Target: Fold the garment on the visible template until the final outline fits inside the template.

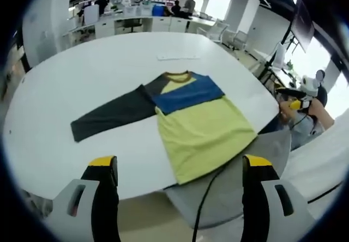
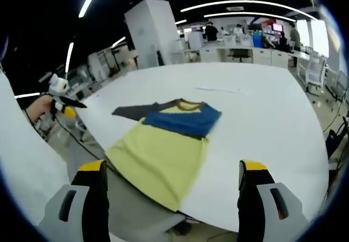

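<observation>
The shirt (image 1: 191, 125) lies flat on the white worktop (image 1: 82, 89), near the edge closest to the person, hem (image 1: 210, 168) at that edge and collar (image 1: 179, 77) pointing away; its long axis runs collar to hem, roughly square to the edge. One dark sleeve (image 1: 109, 116) stretches out sideways; the other side looks already folded in, which would narrow the outline. No template outline can be made out. Left tongs (image 1: 180, 168) and right tongs (image 2: 170, 174) both hang released, off the cloth, short of the worktop, likely lining up for the next fold.
</observation>
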### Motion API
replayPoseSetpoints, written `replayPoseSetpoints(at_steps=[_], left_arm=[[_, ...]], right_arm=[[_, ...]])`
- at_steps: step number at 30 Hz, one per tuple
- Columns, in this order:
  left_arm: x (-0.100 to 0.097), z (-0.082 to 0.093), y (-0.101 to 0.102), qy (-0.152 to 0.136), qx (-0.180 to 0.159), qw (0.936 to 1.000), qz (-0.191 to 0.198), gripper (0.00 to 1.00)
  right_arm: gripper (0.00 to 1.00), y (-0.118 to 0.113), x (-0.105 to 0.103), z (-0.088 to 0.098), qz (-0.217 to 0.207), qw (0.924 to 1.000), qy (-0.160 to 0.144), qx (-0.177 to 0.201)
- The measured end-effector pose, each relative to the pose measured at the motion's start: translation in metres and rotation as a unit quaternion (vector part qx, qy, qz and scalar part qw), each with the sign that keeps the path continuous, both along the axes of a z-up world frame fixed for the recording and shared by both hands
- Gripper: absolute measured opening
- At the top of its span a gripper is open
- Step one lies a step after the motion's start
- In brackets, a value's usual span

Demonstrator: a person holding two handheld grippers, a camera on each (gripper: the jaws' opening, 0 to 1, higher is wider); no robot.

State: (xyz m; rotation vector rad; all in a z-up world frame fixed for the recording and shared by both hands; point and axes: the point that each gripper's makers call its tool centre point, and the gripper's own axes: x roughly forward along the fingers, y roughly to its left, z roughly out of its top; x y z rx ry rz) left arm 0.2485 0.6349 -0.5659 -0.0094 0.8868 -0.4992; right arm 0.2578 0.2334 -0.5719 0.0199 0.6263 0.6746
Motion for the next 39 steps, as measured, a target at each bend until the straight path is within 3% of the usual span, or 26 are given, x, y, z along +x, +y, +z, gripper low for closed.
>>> replayPoseSetpoints(at_steps=[14,21,39], left_arm=[[0.004,0.008,0.021,-0.005,-0.002,0.9999,0.015,0.92],[0.023,0.016,0.033,-0.019,-0.020,0.9991,0.033,0.93],[0.058,-0.002,0.054,-0.005,-0.025,0.9983,0.052,0.93]], right_arm=[[1.00,0.002,0.005,0.000,0.002,1.0000,-0.002,-0.001],[1.00,-0.002,0.011,0.000,-0.010,0.9999,-0.004,0.003],[1.00,-0.004,0.035,-0.008,-0.021,0.9997,0.007,0.008]])
